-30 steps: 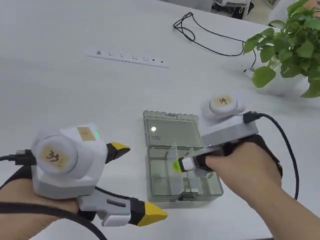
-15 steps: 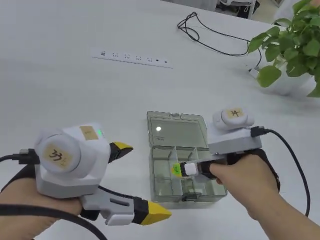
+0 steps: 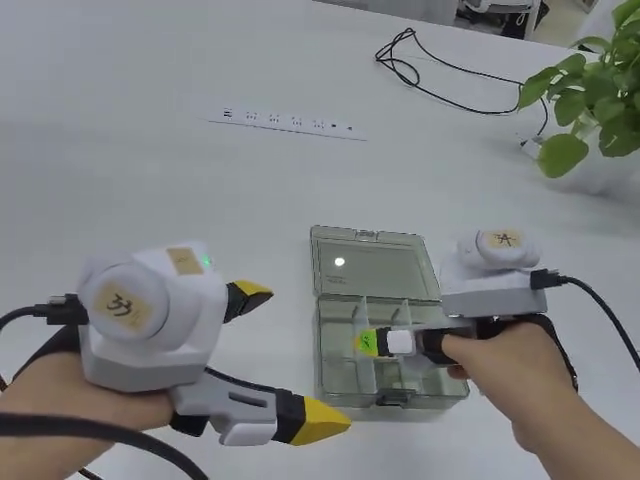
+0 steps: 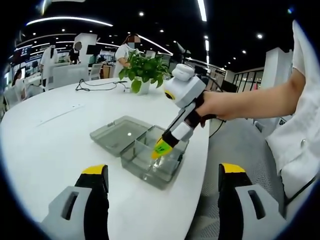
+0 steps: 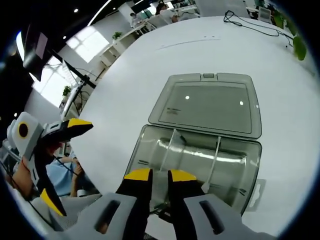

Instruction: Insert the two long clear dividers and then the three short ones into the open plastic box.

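Note:
The open clear plastic box (image 3: 335,385) lies on the white table, its lid (image 3: 375,262) folded flat behind it. Clear dividers (image 5: 216,152) stand upright inside the tray. My right gripper (image 3: 372,343) reaches down into the tray's middle, its jaws nearly together on a thin clear divider that is hard to make out (image 5: 160,175). The left gripper view sees that gripper (image 4: 162,146) dipping into the box (image 4: 142,172). My left gripper (image 3: 290,357) hovers left of the box, wide open and holding nothing (image 4: 162,169).
A white power strip (image 3: 290,123) lies farther back on the table, with a black cable (image 3: 440,70) behind it. A potted plant (image 3: 590,120) stands at the back right. The table edge runs close beside the box (image 4: 200,165).
The right gripper has come down from above the box into its tray, taking the raised clear divider with it. The left gripper has stayed open beside the box; the camera has shifted.

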Tool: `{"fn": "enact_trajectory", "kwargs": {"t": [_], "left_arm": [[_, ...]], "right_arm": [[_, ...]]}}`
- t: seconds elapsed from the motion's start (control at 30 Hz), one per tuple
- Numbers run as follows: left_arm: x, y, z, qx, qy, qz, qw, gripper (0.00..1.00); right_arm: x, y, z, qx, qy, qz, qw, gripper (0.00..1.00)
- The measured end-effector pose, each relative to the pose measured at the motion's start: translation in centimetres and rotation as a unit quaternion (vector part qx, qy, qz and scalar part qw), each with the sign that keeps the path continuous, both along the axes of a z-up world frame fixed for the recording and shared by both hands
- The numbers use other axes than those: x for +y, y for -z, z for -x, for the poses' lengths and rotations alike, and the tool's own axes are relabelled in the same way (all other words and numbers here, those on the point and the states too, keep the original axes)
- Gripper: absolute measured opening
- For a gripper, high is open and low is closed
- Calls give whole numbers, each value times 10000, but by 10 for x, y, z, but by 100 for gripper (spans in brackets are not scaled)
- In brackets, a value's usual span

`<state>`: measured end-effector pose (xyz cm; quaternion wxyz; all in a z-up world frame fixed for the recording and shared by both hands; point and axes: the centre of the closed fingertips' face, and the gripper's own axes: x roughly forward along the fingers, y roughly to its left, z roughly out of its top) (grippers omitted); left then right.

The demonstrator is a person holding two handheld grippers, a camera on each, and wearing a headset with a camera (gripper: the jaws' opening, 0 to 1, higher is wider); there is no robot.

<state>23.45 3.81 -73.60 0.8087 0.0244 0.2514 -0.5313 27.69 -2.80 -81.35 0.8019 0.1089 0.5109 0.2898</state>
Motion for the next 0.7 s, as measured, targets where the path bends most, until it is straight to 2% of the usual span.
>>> {"fn": "enact_trajectory", "kwargs": {"t": [0.27, 0.5, 0.7], "left_arm": [[2, -9, 3, -25, -227, -75, 9997, 93], [3, -17, 7, -34, -468, -157, 9988, 93], [2, -24, 9, -53, -674, -224, 9975, 93]], "right_arm": [[4, -16, 3, -100, -76, -372, 9992, 21], [4, -37, 8, -202, -246, -775, 9965, 24], [-5, -50, 9, -284, -305, -977, 9943, 28]]}}
